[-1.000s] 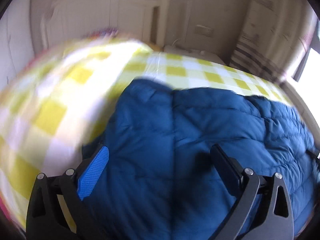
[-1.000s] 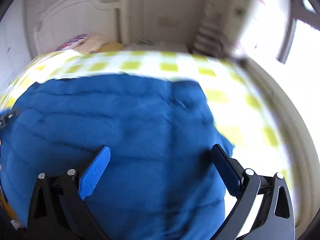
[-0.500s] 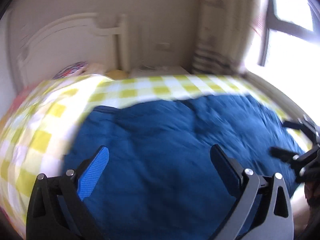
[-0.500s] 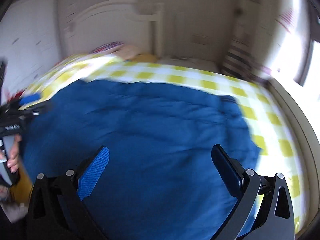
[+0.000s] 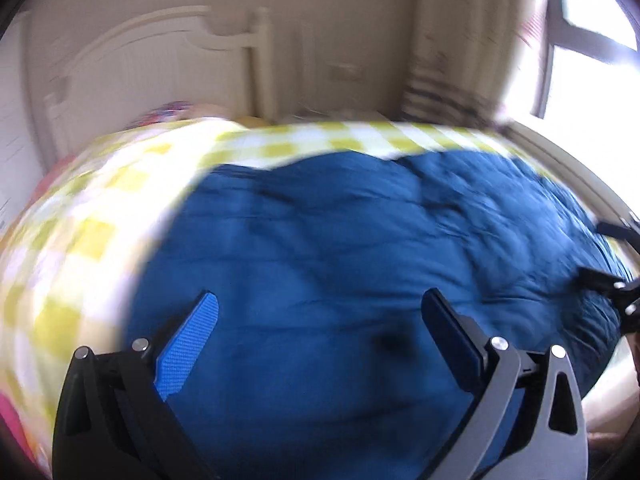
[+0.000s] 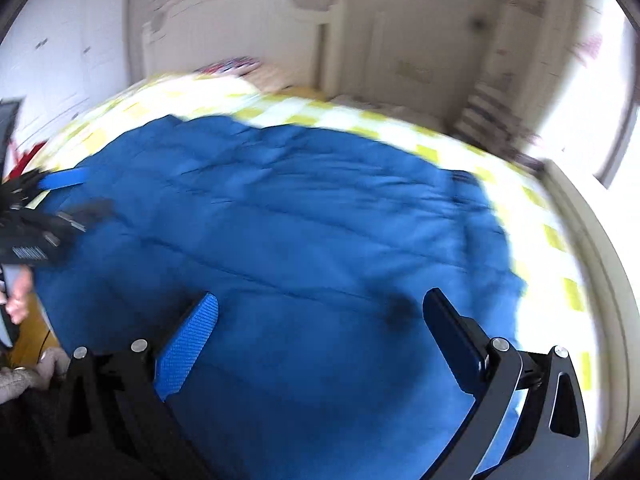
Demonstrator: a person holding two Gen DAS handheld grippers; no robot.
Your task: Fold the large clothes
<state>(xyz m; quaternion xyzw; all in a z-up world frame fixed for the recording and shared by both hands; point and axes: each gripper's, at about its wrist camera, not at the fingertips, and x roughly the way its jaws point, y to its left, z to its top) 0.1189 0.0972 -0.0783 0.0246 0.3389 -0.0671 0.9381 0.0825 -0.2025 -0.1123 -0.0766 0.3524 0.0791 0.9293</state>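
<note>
A bed spread with a yellow-and-white checked sheet point(image 5: 100, 216) stands against a white arched headboard point(image 6: 240, 28) on a cream wall, a striped curtain point(image 5: 436, 96) hanging beside the bright window point(image 5: 588, 64).

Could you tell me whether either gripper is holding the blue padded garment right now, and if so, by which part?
Nothing is held. The left gripper and right gripper are both open above the blue padded garment.

1 blue jacket point(image 5: 360, 280), 1 checked sheet point(image 5: 80, 248), 1 headboard point(image 6: 240, 32), 2 tools: left tool point(image 5: 320, 328), right tool point(image 6: 320, 328).
</note>
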